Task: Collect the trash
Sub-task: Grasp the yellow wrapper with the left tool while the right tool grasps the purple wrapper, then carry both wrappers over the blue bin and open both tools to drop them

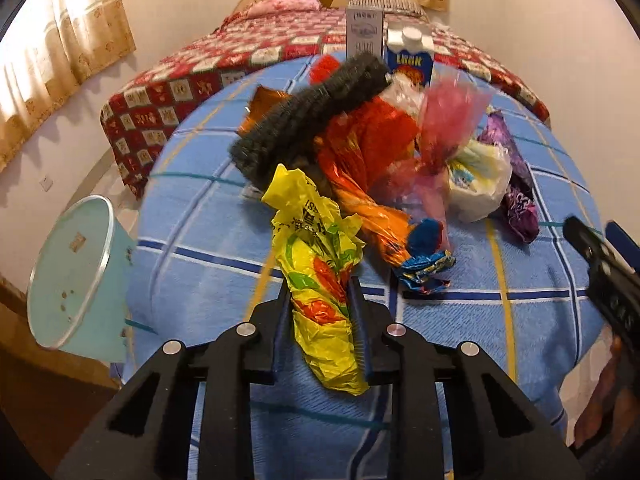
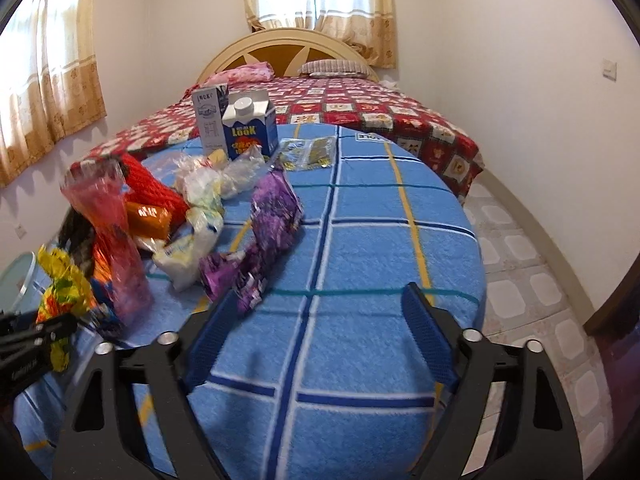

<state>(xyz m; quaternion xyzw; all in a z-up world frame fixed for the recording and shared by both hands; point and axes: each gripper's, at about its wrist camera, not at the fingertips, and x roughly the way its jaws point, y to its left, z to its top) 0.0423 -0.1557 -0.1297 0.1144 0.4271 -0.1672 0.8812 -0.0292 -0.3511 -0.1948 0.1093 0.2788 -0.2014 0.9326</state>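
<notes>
- Left gripper has its pads pressed on a crumpled yellow wrapper, jaws drawn narrow around the wrapper's middle.
- Wrapper runs lengthwise straight ahead of the gripper, one end trailing back between the fingers, the other pointing forward toward the trash pile.
- Light-blue bin sits off to the left gripper's left, beside the blue checked tabletop, mouth tilted toward the camera.
- Advice: keep the squeeze firm, lift clear before swinging left, since the forward end seems to touch the orange wrapper and could drag it.
- Right gripper stands wide, nothing between its pads; a purple wrapper lies just ahead of its left finger.
</notes>
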